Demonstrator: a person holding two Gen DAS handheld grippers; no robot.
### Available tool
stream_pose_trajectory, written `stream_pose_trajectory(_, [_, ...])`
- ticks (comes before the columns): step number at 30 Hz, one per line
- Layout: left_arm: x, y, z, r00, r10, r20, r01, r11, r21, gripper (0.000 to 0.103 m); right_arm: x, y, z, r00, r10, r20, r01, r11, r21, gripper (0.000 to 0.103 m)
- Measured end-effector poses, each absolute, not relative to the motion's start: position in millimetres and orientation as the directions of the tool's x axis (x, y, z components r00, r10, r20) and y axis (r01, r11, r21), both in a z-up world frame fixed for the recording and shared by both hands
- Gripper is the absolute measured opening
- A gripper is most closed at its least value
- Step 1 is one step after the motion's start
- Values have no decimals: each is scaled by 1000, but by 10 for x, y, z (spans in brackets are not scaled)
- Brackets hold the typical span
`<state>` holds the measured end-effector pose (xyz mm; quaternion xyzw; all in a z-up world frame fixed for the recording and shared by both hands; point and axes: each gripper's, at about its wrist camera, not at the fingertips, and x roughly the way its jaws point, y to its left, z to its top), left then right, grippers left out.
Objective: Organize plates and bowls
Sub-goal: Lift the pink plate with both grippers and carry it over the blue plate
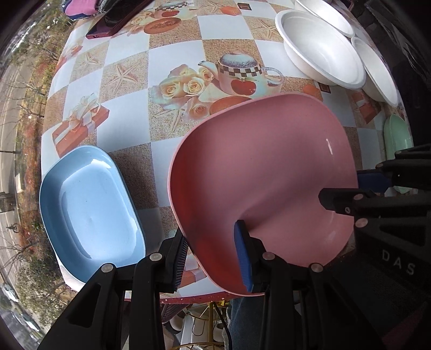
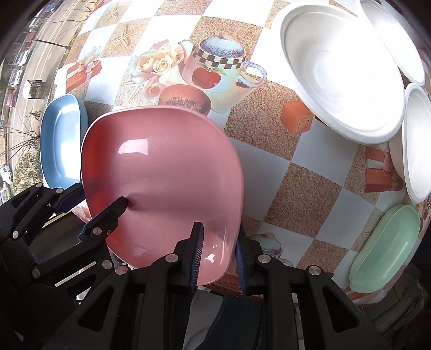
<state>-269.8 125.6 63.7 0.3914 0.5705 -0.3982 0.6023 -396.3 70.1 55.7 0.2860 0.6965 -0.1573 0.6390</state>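
Note:
A pink plate (image 1: 264,172) is held above the table's near edge by both grippers. My left gripper (image 1: 212,255) straddles its near-left rim, one finger inside and one outside. My right gripper (image 2: 218,258) straddles its near-right rim the same way; the plate also shows in the right wrist view (image 2: 167,172). The right gripper shows in the left wrist view (image 1: 358,188), and the left gripper in the right wrist view (image 2: 94,204). A blue plate (image 1: 89,207) lies at the table's left edge. Three white bowls (image 1: 320,48) sit at the far right. A green plate (image 2: 385,253) lies at the right edge.
The round table (image 1: 129,67) has a checkered cloth printed with a teapot and roses. A dark flat case (image 1: 115,21) and pink cloth (image 1: 80,6) lie at the far left. Beyond the left edge a street shows far below.

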Motion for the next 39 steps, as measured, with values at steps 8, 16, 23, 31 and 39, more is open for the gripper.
stream_pose_trajectory(8, [-2455,1461,835,72,-83,-994,905,425,30,37,-3761,779,940,8,167,-986,556,818,143,25])
stream_pose_trajectory(16, [-2243,1654,1033,112,-120,-986,871,490,40,37,-3444,967,1229,45,142,-989,508,849,145,25])
stream_pose_trajectory(23, [-2118,1706,1227,155,-139,-978,836,546,55,37,-3310,1091,1358,79,130,-988,463,873,152,25])
stream_pose_trajectory(31, [-1870,1891,1383,187,-149,-971,765,642,49,37,-3092,1304,1367,107,131,-986,384,909,162,25])
stream_pose_trajectory(39, [-1720,2148,1422,203,-124,-971,712,700,60,37,-2858,1555,1263,94,181,-979,337,920,202,25])
